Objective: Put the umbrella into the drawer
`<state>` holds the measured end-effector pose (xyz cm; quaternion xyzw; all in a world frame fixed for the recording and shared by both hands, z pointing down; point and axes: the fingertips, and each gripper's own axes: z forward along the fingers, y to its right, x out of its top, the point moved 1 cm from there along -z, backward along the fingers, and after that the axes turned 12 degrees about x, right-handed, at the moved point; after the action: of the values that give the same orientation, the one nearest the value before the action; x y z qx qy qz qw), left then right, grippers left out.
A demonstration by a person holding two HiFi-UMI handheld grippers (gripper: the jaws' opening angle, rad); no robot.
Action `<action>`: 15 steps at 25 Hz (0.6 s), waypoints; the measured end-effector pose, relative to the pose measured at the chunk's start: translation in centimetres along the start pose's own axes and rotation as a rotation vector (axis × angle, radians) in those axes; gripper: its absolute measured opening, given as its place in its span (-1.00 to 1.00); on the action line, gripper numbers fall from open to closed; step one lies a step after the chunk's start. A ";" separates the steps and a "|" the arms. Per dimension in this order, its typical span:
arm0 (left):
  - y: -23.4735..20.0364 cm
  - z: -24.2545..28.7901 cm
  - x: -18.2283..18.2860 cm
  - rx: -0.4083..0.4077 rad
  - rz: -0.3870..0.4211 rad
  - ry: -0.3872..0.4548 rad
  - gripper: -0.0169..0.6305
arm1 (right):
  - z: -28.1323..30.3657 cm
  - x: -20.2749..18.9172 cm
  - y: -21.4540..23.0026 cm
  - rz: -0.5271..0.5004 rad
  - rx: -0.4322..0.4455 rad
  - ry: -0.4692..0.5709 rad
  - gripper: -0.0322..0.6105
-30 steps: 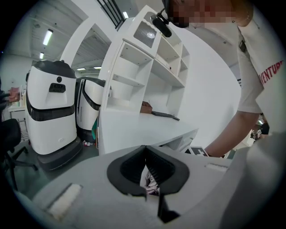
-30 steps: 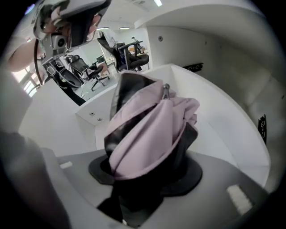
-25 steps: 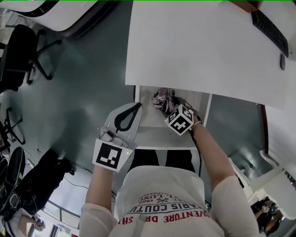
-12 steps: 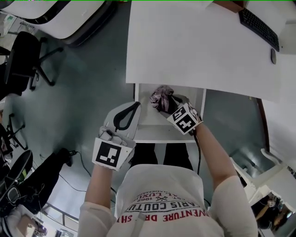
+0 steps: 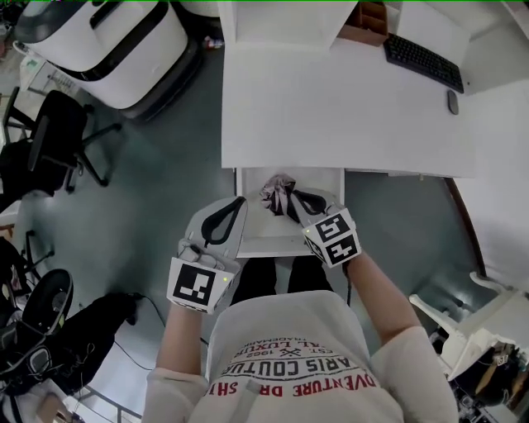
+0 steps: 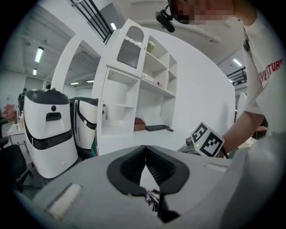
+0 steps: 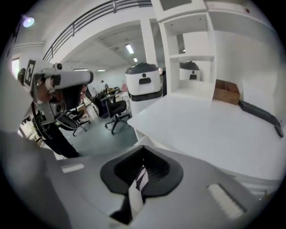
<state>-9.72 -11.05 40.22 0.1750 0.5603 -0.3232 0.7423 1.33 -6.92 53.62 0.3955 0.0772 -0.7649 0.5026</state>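
The folded purple umbrella (image 5: 279, 197) with its black handle lies inside the open white drawer (image 5: 252, 240) under the desk. Both grippers hover above the drawer's front, apart from the umbrella. My left gripper (image 5: 239, 201) stands over the drawer's left wall with its jaws shut and empty; in the left gripper view a scrap of the umbrella (image 6: 153, 200) shows through the gap below the left gripper (image 6: 145, 147). My right gripper (image 5: 316, 223) hangs over the drawer's front right, near the handle. In its own view the right gripper (image 7: 143, 148) is shut, holding nothing.
The white desk (image 5: 347, 107) carries a keyboard (image 5: 421, 62), a mouse (image 5: 452, 102) and a brown box (image 5: 364, 21) at the back. An office chair (image 5: 58, 132) and a white machine (image 5: 107, 41) stand left. A black bag (image 5: 83, 330) lies on the floor.
Both grippers have risen and drawn back from the drawer. The right gripper, down at the umbrella before, is now off it; the umbrella stays in the drawer.
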 end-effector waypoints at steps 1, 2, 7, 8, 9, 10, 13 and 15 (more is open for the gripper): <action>0.0 -0.4 0.7 0.006 0.008 0.008 -0.93 | -1.0 1.1 -0.3 -0.007 -0.011 0.033 -0.90; -0.1 -0.8 1.4 0.013 0.019 0.016 -0.94 | -1.9 2.2 -0.5 -0.020 -0.020 0.064 -0.90; -0.2 -2.6 5.1 0.049 0.071 0.079 -0.94 | -7.3 7.9 -1.6 -0.114 -0.079 0.224 -0.90; -0.1 -2.9 6.0 0.056 0.077 0.096 -0.94 | -8.5 9.0 -1.7 -0.133 -0.099 0.259 -0.90; -0.1 -3.2 6.8 0.062 0.082 0.109 -0.94 | -9.7 10.1 -1.8 -0.153 -0.117 0.292 -0.90; -0.1 -3.4 7.6 0.067 0.087 0.122 -0.93 | -10.9 11.1 -2.0 -0.174 -0.133 0.323 -0.90; 0.2 -4.3 10.0 0.077 0.107 0.171 -0.94 | -13.9 13.3 -2.5 -0.225 -0.162 0.401 -0.90; 0.4 -4.9 11.3 0.084 0.121 0.198 -0.93 | -15.8 14.3 -3.0 -0.243 -0.170 0.451 -0.90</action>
<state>-11.17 -10.90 27.96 0.2702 0.6051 -0.2823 0.6936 4.62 -7.46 32.30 0.5002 0.2980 -0.7028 0.4086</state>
